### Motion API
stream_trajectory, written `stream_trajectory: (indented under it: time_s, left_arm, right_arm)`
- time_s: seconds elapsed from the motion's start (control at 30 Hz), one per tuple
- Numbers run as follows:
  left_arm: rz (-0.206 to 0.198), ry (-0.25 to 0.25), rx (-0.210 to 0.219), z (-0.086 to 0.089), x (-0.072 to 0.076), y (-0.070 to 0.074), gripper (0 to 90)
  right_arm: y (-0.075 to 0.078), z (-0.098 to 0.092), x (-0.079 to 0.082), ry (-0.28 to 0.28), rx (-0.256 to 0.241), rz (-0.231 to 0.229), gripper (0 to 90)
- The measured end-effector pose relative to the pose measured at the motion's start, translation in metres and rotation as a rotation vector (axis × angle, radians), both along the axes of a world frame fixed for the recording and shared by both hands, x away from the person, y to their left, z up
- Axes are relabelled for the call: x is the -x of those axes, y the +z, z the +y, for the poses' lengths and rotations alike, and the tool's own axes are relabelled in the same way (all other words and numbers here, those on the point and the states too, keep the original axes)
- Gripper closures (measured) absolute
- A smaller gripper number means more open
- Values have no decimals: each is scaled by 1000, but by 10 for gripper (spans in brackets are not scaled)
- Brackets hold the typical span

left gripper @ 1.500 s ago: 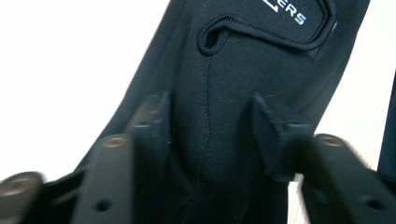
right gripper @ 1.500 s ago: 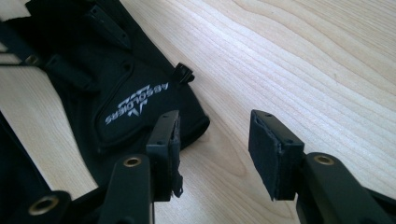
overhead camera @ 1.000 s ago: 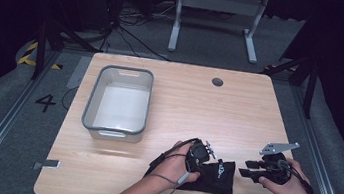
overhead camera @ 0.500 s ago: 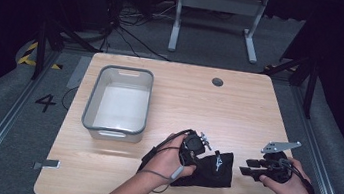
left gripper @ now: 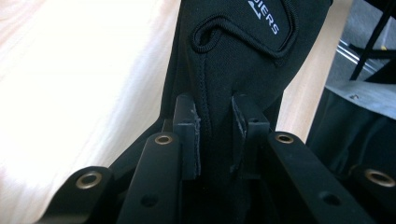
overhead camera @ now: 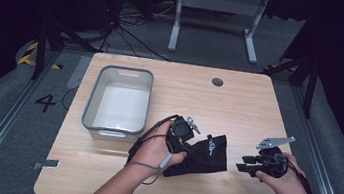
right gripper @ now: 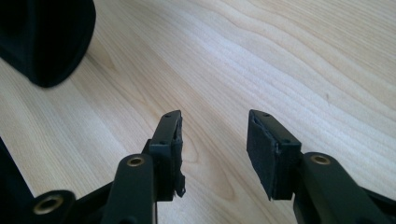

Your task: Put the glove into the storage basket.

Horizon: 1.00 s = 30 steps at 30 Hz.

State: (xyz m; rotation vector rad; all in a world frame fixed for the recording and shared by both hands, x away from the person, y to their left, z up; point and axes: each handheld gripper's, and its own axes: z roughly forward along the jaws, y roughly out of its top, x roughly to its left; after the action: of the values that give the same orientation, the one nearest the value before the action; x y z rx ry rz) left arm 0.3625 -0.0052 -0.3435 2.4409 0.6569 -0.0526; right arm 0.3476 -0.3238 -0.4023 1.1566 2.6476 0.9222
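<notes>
From above, my left hand (overhead camera: 161,146) covers one end of the black glove (overhead camera: 205,154). In the left gripper view its white lettering (left gripper: 264,16) is cut off by the top edge (only "IERS" reads). In the right gripper view the glove is a blurred corner.

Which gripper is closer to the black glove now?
Left. The left gripper is shut on the black glove; the right gripper is open, apart from it, over bare table.

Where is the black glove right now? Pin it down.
In the high view the black glove lies on the table's near middle, right of the grey bin, pinched by the left gripper.
</notes>
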Motion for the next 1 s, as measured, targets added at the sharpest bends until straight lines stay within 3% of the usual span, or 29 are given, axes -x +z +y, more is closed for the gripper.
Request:
stream_trajectory:
  time_s: [0.47, 1.0]
  left_arm:
    - [-37, 130, 19, 37, -15, 39, 746]
    - [-61, 250, 33, 71, -45, 67, 744]
  right_arm:
    - [-2, 9, -13, 25, 0, 6, 562]
    - [-5, 6, -13, 10, 6, 16, 560]
